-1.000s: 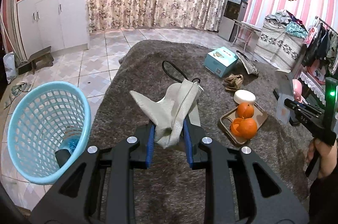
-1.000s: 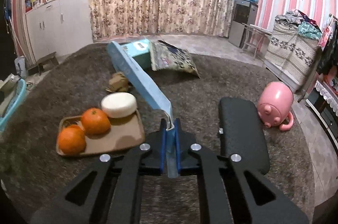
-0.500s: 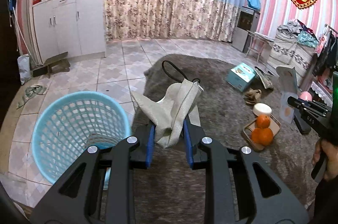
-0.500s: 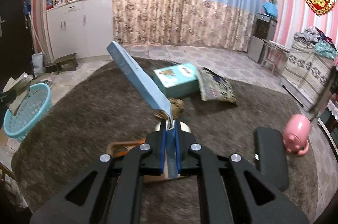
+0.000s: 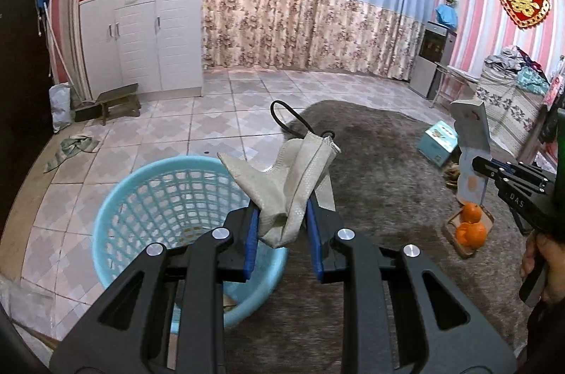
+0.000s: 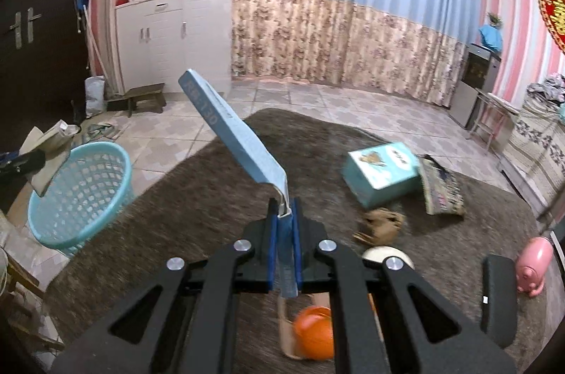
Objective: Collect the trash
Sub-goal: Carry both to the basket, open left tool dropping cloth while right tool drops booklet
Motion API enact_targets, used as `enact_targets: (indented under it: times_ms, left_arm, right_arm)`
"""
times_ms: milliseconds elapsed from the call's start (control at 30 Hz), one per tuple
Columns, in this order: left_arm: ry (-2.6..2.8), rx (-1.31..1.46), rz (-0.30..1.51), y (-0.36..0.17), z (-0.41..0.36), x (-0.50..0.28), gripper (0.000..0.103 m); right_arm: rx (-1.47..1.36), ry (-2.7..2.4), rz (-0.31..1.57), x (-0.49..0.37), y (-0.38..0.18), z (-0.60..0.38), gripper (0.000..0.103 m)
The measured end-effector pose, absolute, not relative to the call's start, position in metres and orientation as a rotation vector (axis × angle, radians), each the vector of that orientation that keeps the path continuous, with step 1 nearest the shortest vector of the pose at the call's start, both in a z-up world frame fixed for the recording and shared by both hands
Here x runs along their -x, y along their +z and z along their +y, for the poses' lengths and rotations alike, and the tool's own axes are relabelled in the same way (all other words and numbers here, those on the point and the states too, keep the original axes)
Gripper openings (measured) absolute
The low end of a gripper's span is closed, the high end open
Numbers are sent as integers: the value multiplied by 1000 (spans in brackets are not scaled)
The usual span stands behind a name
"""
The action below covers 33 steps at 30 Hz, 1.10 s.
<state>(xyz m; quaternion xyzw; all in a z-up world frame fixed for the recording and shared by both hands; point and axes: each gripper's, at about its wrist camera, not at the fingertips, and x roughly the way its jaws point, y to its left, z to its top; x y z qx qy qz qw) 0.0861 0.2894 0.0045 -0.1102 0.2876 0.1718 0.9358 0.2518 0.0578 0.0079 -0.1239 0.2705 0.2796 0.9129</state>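
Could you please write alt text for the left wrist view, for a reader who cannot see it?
The left gripper is shut on a crumpled grey cloth bag, held above the rim of a light blue mesh basket standing on tiled floor beside a brown rug. At right, the right gripper holds a flat box.

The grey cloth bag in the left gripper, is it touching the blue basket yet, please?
Apart. The right wrist view shows the grey cloth bag in the left gripper, above the blue basket rim, with floor between.
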Motion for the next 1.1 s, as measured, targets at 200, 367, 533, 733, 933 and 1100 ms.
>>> enact_targets:
  times_ms: [200,367,533,733,933,1100]
  left_arm:
    - [396,236,596,-1,321,-76,22]
    - [435,235,616,-12,346,-73,22]
    - [457,275,653,-37,373,-75,22]
    - [487,264,676,-53,393,-75,28]
    - [528,278,652,-50,407,-61,55]
    - [579,292,600,-38,418,-47,78]
  right_arm:
    - [264,642,558,-246,6,101,8]
    - [265,689,568,-238,1,134,8]
    - [268,723,595,-236,-10,159,8]
    - [290,749,616,-231,-22,181,8]
    - [293,769,632,-232,-28,194,8]
    - [296,793,628,-226,-23,213,8]
